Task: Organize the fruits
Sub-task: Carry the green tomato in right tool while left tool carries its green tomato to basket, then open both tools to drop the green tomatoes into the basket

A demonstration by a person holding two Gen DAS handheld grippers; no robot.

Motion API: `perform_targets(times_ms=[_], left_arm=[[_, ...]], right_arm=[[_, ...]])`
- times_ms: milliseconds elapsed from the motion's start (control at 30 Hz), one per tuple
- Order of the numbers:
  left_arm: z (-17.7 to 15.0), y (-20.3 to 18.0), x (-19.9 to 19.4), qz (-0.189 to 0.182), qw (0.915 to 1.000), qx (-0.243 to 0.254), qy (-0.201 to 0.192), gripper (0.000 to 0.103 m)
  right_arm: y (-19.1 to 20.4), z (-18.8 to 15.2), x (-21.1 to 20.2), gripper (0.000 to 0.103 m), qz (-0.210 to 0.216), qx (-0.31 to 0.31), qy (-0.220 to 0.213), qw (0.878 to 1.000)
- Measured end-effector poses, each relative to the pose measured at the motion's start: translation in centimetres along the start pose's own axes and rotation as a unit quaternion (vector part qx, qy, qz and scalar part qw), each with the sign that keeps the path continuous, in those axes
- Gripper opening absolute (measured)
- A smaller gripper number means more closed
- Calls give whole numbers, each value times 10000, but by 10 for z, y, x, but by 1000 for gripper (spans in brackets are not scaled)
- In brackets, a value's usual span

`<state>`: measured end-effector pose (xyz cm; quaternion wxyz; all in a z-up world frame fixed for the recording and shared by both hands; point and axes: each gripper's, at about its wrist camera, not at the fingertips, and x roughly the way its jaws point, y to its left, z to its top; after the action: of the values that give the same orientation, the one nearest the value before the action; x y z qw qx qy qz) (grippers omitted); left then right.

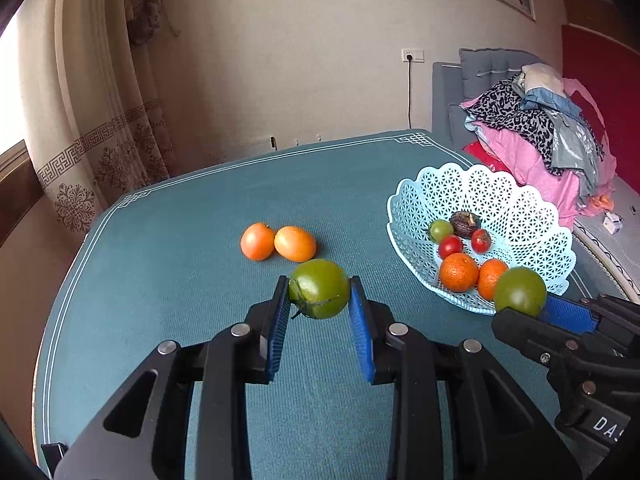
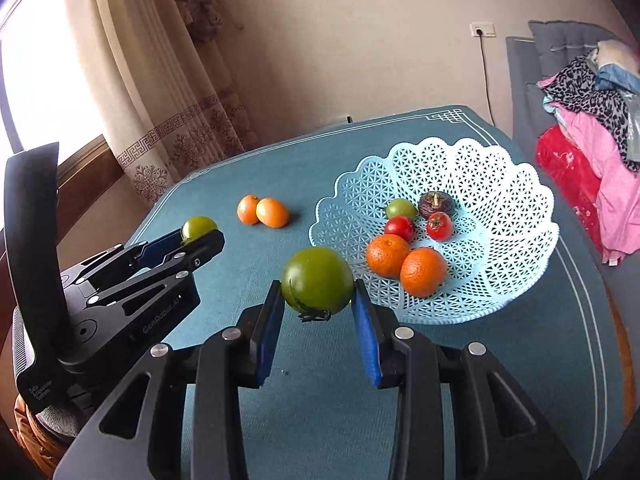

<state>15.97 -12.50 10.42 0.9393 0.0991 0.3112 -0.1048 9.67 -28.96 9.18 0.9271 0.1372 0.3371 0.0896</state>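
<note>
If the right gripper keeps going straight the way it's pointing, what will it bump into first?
Probably the blue basket. The right gripper, clamped on a green tomato, points ahead toward the basket's near-left rim, just beyond the tomato. Depth is hard to judge here, so it might pass above the rim toward the oranges inside.

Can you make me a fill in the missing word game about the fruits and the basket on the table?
1. Each gripper holds a big ____ tomato: the left gripper and the right gripper.
2. The basket holds ____ oranges.
3. The two oranges on the table lie to the ____ of the basket.
4. The tablecloth is ____ in colour.

Missing words: green; two; left; teal
</note>
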Motion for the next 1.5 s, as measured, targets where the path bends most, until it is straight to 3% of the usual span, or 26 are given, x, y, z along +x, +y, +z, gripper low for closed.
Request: perform_targets(times_ms=[533,900,1200,1267,1300,1367,1500], left_arm=[[17,-44,4,-309,9986,420,-118,30],[28,-72,24,-1193,9922,349,71,30],[33,-87,41,-1557,9871,303,203,31],[34,-88,43,-1604,9864,292,224,39],[35,-88,43,-1619,9862,263,219,56],[36,-86,42,-1607,9867,186,123,71],[38,-83,41,-1567,9874,176,100,73]], right_arm=[[-53,13,-16,35,-472,391,-372,9974],[-80,18,-13,36,-850,471,-457,9942],[-91,20,-14,37,-987,570,-561,9919],[-92,21,-14,37,-1000,591,-578,9915],[-93,21,-14,37,-997,611,-583,9914],[-94,21,-14,37,-1000,635,-589,9912],[-95,20,-14,37,-996,664,-586,9911]])
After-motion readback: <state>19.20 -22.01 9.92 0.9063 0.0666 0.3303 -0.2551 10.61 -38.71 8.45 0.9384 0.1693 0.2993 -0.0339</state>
